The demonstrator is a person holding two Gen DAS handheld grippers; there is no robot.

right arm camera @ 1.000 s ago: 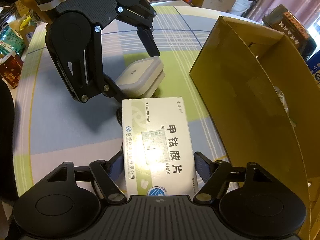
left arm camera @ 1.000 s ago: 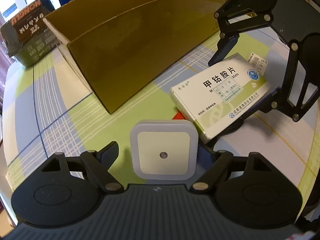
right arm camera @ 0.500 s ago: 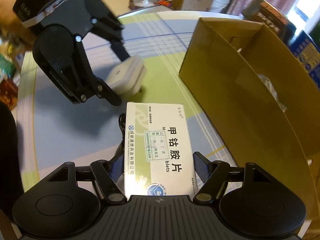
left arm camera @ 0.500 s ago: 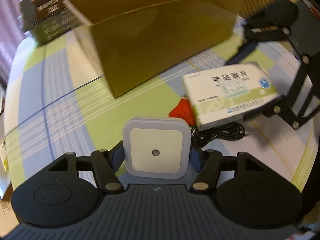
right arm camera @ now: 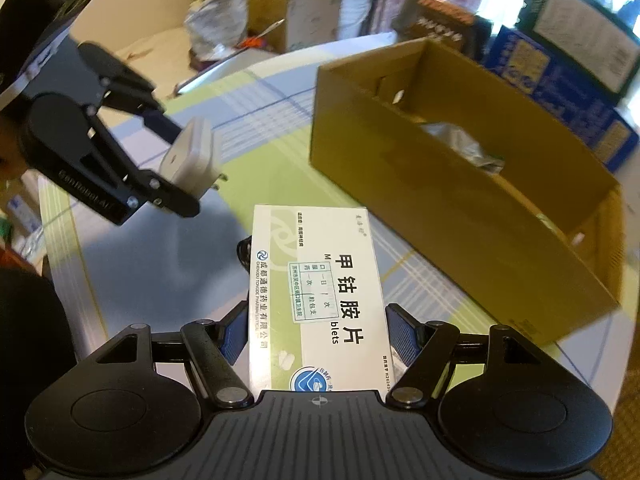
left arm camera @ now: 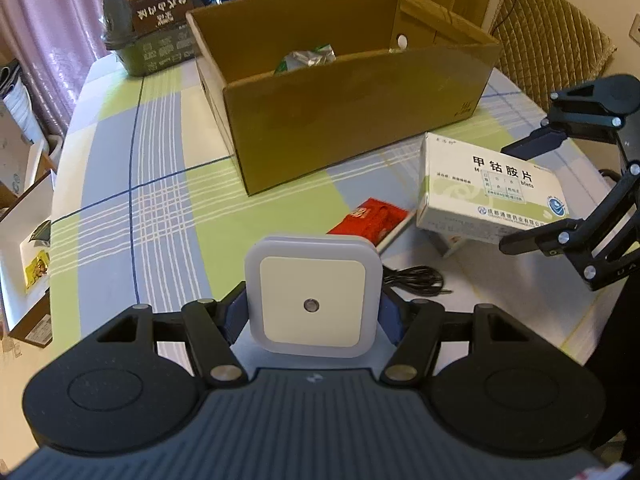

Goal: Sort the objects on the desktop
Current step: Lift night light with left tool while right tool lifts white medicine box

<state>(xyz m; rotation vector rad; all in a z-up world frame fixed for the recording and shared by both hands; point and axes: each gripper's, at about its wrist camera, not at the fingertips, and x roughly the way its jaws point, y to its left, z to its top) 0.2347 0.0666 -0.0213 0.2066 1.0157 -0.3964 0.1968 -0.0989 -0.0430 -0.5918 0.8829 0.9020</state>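
Observation:
My left gripper (left arm camera: pixel 312 314) is shut on a white square night light (left arm camera: pixel 312 296), held above the checked tablecloth; the same night light (right arm camera: pixel 188 160) shows in the right wrist view, lifted clear of the table. My right gripper (right arm camera: pixel 318 338) is shut on a white and green medicine box (right arm camera: pixel 320 296), also raised; that medicine box (left arm camera: pixel 488 192) appears at the right in the left wrist view. An open brown cardboard box (left arm camera: pixel 344 92) stands beyond both, with a silvery packet (left arm camera: pixel 306 58) inside.
A red packet (left arm camera: pixel 370 218) and a coiled black cable (left arm camera: pixel 416 280) lie on the table between the grippers. Dark printed boxes (left arm camera: pixel 154 28) stand at the far left, blue cartons behind the cardboard box. A quilted chair back (left arm camera: pixel 552 36) rises at the far right.
Both grippers have lifted their loads off the table and pulled back. The cardboard box interior, the red packet and the black cable have come into view.

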